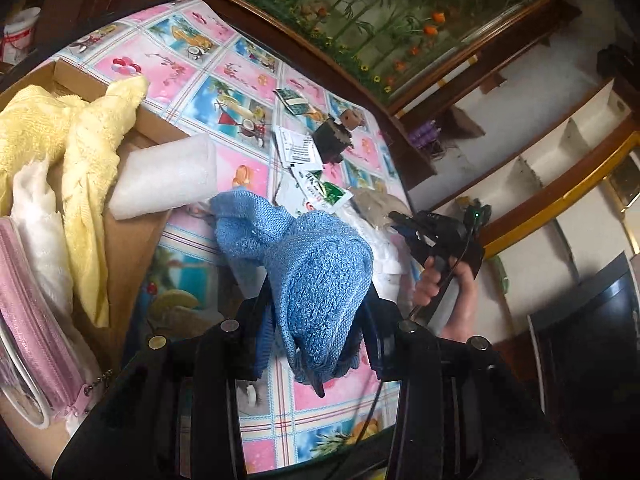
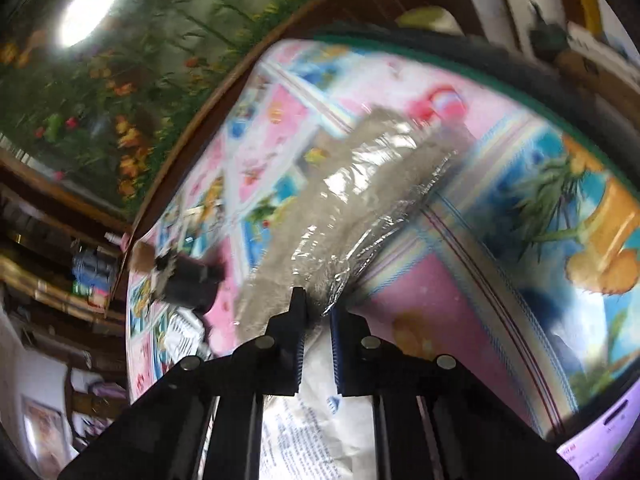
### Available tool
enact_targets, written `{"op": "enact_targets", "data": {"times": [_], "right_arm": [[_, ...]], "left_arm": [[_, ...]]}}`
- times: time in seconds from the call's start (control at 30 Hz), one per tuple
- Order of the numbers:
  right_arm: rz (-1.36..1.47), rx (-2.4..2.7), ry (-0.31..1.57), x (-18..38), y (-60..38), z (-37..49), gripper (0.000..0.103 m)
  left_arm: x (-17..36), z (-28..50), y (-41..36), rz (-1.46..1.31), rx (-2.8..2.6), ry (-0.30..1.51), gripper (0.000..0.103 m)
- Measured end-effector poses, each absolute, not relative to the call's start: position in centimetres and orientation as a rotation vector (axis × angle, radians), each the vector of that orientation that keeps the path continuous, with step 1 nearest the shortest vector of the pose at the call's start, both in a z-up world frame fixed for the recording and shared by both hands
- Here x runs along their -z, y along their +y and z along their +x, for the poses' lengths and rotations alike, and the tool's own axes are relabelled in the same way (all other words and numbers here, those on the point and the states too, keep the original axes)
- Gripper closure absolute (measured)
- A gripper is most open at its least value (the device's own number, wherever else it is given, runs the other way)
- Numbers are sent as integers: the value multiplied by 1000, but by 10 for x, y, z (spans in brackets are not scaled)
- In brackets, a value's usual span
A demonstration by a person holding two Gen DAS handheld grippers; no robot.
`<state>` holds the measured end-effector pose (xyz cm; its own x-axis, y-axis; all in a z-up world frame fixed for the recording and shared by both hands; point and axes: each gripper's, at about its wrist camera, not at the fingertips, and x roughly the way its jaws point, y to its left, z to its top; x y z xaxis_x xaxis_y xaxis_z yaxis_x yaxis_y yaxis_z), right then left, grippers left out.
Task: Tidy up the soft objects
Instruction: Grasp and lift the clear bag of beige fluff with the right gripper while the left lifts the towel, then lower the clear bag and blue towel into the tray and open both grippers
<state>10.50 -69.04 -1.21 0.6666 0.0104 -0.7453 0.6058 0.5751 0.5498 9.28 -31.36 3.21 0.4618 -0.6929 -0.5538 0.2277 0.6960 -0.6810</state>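
From the left wrist, the left gripper (image 1: 320, 344) was clamped on a blue towel (image 1: 312, 268) bunched between its fingers above the patterned tablecloth (image 1: 240, 76), with the cardboard box (image 1: 132, 236) of yellow towel (image 1: 92, 152) and white foam block (image 1: 164, 176) to the left and the right gripper (image 1: 404, 224) beyond. From the right wrist, the right gripper (image 2: 318, 312) had its jaws nearly together, pinching the near end of a grey cloth in clear plastic wrap (image 2: 340, 204) lying on the tablecloth (image 2: 440, 280).
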Motion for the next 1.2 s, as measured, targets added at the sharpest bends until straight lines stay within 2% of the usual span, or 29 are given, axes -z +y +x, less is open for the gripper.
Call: {"op": "enact_targets", "data": {"times": [0.07,0.23,0.43,0.83,1.0,1.2], "right_arm": [[839,355,734,-4,-677,98,99],[765,232,620,-46,-641,72,99],[691,5,605,-77,-583,50,99],[574,-455,732,-77,-443,85,100],[494,-522,764,-74,-405,117,100],[453,-544,818,-62,-371,140,102]], "left_arm": [[-32,92,-310,-615,648,934,66],[-51,81,-303,-628,707,882,66],[-88,62,-276,-619,731,789,66],[-124,16,-154,-614,535,643,66],[-119,16,-110,-600,433,635,66],[-94,27,-95,-558,365,691,66]]}}
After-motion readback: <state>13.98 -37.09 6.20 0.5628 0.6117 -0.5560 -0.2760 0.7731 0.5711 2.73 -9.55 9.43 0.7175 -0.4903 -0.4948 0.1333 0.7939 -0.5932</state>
